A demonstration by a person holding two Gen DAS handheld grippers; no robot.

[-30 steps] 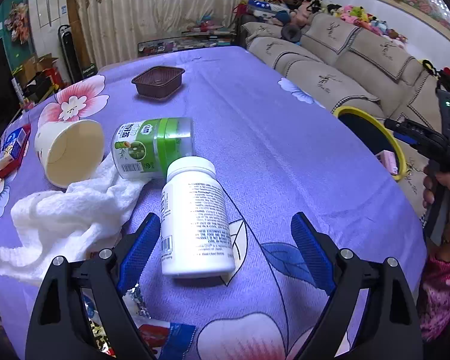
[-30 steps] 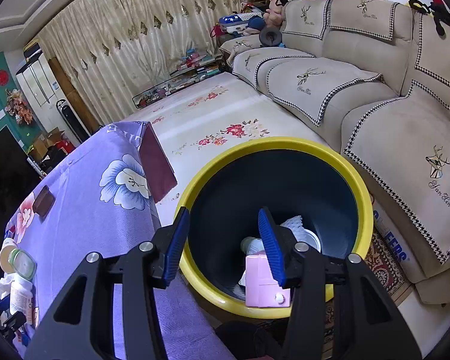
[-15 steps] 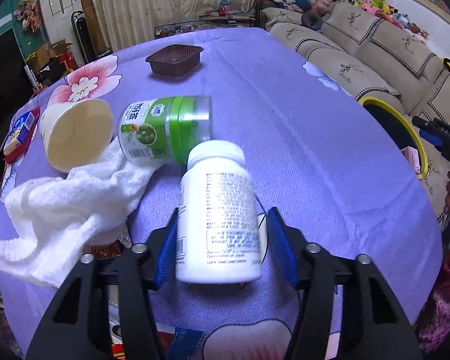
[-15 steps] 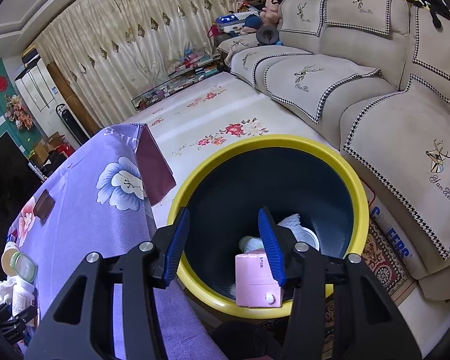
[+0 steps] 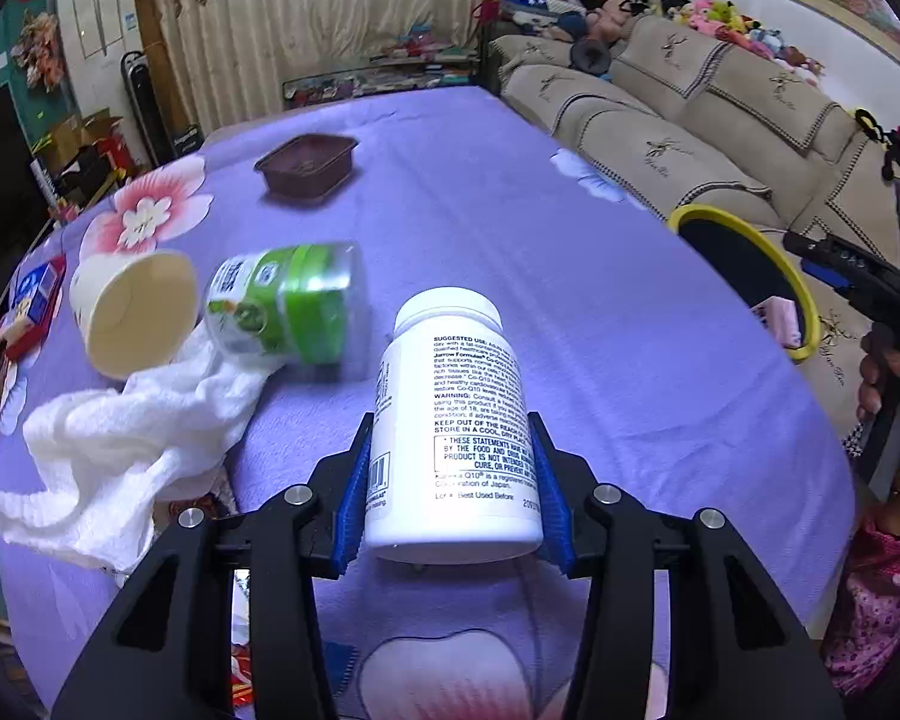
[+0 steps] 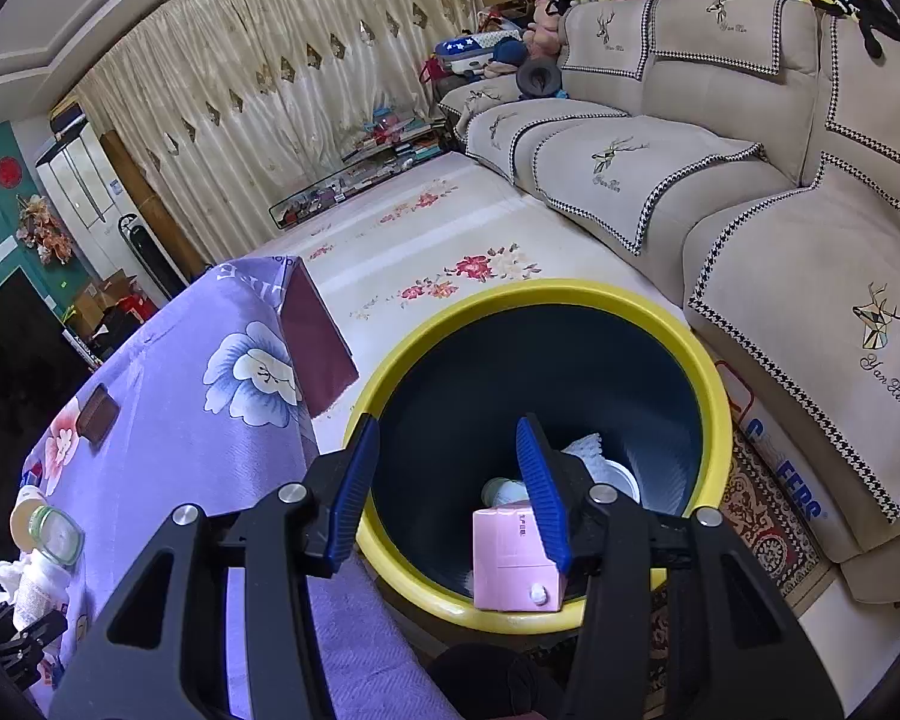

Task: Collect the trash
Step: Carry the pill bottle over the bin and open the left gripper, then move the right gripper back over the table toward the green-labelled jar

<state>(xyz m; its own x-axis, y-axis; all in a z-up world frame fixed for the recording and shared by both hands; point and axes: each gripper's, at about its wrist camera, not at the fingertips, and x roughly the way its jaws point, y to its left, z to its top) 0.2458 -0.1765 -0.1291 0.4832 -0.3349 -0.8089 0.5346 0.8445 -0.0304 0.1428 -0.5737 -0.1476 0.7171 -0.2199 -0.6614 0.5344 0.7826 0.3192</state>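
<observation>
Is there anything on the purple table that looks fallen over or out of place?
Yes. The cream paper cup and the green-labelled clear plastic jar both lie on their sides, touching a crumpled white cloth. The white pill bottle is also not upright; the left gripper clamps it.

A table draped in a purple floral cloth [image 5: 600, 312] holds a tipped green-lidded clear plastic jar [image 5: 288, 306]. Beside the jar lie a cream paper cup [image 5: 132, 312] and white crumpled towel [image 5: 108, 450]; beyond it, a brown plastic tray [image 5: 306, 165].
</observation>
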